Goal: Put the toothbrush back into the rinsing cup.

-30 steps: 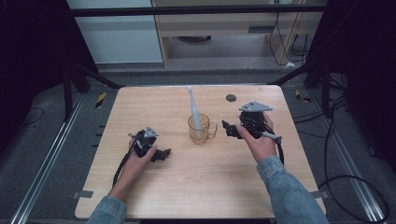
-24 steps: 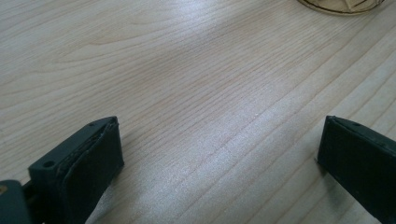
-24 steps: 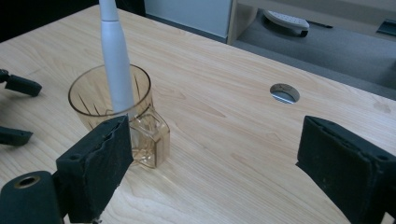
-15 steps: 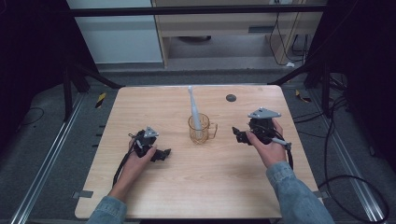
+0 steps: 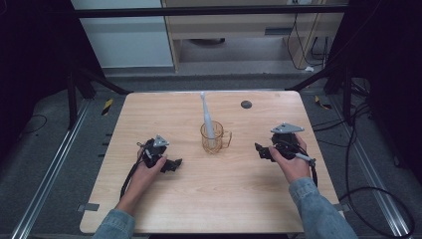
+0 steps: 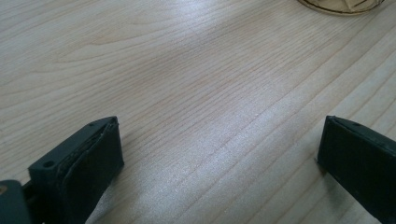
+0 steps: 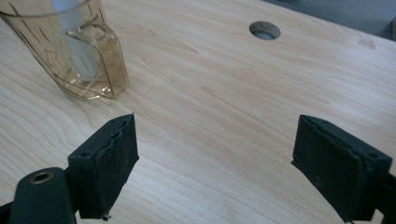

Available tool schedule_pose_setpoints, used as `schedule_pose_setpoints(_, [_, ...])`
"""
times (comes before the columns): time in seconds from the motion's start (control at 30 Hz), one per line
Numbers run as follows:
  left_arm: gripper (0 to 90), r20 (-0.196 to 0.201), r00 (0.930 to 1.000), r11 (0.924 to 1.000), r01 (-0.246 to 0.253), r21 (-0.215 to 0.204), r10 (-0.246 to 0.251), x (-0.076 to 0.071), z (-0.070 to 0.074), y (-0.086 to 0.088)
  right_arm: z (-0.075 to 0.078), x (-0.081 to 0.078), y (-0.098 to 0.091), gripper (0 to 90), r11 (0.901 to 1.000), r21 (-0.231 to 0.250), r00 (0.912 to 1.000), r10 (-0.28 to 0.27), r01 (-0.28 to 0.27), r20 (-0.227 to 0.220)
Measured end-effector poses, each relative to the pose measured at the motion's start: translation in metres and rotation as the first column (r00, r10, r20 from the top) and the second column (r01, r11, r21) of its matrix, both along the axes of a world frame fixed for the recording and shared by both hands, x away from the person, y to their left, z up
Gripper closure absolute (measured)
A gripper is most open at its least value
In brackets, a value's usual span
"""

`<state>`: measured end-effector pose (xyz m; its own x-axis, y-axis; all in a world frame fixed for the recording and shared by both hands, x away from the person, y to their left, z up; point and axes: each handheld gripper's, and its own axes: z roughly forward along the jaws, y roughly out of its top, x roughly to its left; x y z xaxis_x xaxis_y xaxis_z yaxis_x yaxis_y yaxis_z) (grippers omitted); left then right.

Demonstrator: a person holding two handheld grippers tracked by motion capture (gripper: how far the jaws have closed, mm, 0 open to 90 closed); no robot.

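The toothbrush [image 5: 208, 117] stood in the cup [image 5: 213, 138] at mid-table. Both the left gripper [image 5: 175, 164] and the right gripper [image 5: 260, 149] were spread, empty. Risk: the right gripper could tip the cup.

A cup [image 5: 215, 139] stands in the middle of the table [image 5: 229, 194]. A toothbrush [image 5: 207, 118] stands in the cup and leans toward the far side. The left gripper [image 5: 171, 165] rests on the table, left of the cup. The right gripper [image 5: 260, 151] is right of the cup. A small hole [image 5: 246, 104] sits near the table's far edge.
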<state>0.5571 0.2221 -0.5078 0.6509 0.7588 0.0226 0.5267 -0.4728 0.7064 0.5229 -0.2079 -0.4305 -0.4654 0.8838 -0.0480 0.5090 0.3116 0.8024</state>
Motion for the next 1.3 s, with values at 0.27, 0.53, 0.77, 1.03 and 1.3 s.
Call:
schedule_pose_setpoints(0.27, [0.0, 0.000, 1.0000, 1.0000, 0.000, -0.001, 0.000, 0.000, 0.000, 0.000, -0.017, 0.012, -0.018, 14.3, 0.9991, -0.013, 0.9982, -0.040, 0.039, -0.045])
schedule_pose_setpoints(0.53, [0.0, 0.000, 1.0000, 1.0000, 0.000, -0.001, 0.000, 0.000, 0.000, 0.000, -0.040, 0.030, -0.025, 14.5, 0.9963, -0.009, 0.9922, -0.086, 0.086, -0.089])
schedule_pose_setpoints(0.77, [0.0, 0.000, 1.0000, 1.0000, 0.000, -0.001, 0.000, 0.000, 0.000, 0.000, -0.049, 0.045, -0.029, 14.6, 0.9909, 0.030, 0.9878, -0.128, 0.132, -0.088])
schedule_pose_setpoints(1.03, [0.0, 0.000, 1.0000, 1.0000, 0.000, -0.001, 0.000, 0.000, 0.000, 0.000, -0.053, 0.052, -0.027, 15.8, 0.9814, 0.052, 0.9821, -0.182, 0.185, -0.049])
schedule_pose_setpoints(1.3, [0.0, 0.000, 1.0000, 1.0000, 0.000, -0.001, 0.000, 0.000, 0.000, 0.000, -0.059, 0.063, -0.030, 13.8, 0.9722, 0.038, 0.9704, -0.227, 0.231, -0.082])
